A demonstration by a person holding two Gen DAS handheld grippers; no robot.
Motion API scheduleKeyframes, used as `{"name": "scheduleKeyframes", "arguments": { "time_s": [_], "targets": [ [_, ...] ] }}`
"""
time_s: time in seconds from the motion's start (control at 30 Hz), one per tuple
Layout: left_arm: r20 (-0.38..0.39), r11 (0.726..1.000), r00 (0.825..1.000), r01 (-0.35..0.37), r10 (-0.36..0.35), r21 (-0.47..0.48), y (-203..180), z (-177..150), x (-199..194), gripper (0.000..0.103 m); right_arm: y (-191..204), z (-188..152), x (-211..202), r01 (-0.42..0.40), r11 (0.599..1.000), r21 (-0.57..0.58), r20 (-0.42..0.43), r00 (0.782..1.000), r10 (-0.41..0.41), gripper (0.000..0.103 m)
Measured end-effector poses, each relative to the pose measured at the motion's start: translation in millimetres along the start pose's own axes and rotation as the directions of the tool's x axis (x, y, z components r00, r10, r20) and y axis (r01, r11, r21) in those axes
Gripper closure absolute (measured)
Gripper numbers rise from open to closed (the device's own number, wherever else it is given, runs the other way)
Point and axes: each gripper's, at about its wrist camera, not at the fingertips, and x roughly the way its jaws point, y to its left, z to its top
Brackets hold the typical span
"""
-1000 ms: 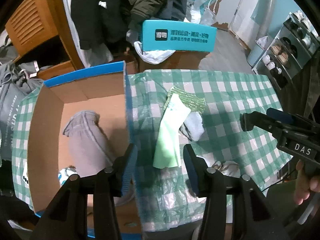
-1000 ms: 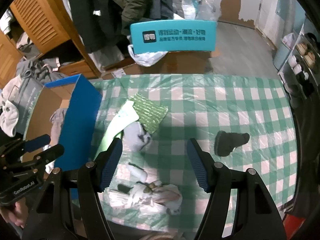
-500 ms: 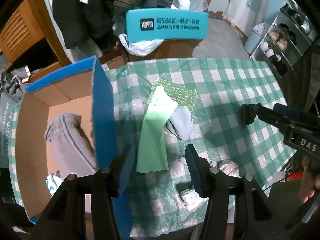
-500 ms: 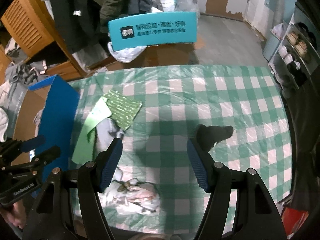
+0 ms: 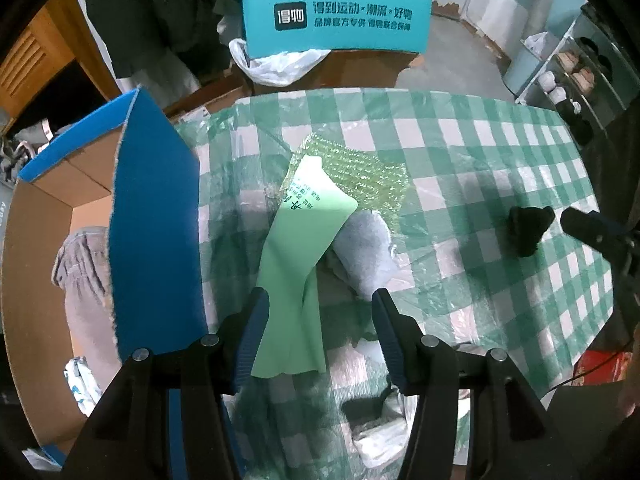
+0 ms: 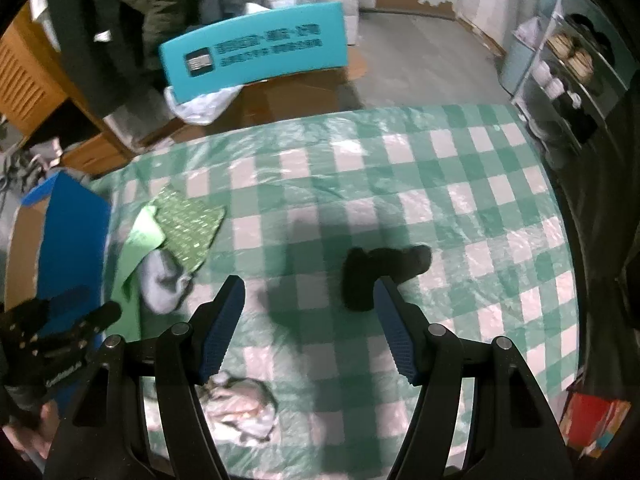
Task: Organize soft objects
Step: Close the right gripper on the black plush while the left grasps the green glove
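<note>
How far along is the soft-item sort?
Done: grey garment lies in the cardboard box. In hand: nothing; left tool is open over the green cloth, right tool open beside the black sock. Left: those, grey sock, bubble wrap, crumpled white pile.

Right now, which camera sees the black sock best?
The right wrist view: the black sock lies whole, big and near the middle, just beyond the right gripper. The left wrist view shows it small, far off to the right.

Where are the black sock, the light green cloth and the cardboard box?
black sock (image 6: 372, 276), right wrist view, its middle.
light green cloth (image 5: 298, 264), left wrist view, its centre.
cardboard box (image 5: 156, 216), left wrist view, its blue wall.
</note>
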Motion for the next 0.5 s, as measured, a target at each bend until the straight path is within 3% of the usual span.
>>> {"name": "scheduleKeyframes", "arguments": {
  "time_s": [0.3,0.5],
  "targets": [
    [-0.003,1.0,1.0,-0.003,0.003,0.005,-2.5,11.5,13.9,0.046,-36.8,15.3,36.0,0.066,0.991,0.118,-0.062,0.996,-0.059,0.037],
    [-0.026,1.0,1.0,-0.006,0.006,-0.006,5.2,12.4,25.5,0.046,-41.3,13.4,59.9,0.106,0.986,0.126,-0.122,0.988,-0.091,0.037]
  ]
}}
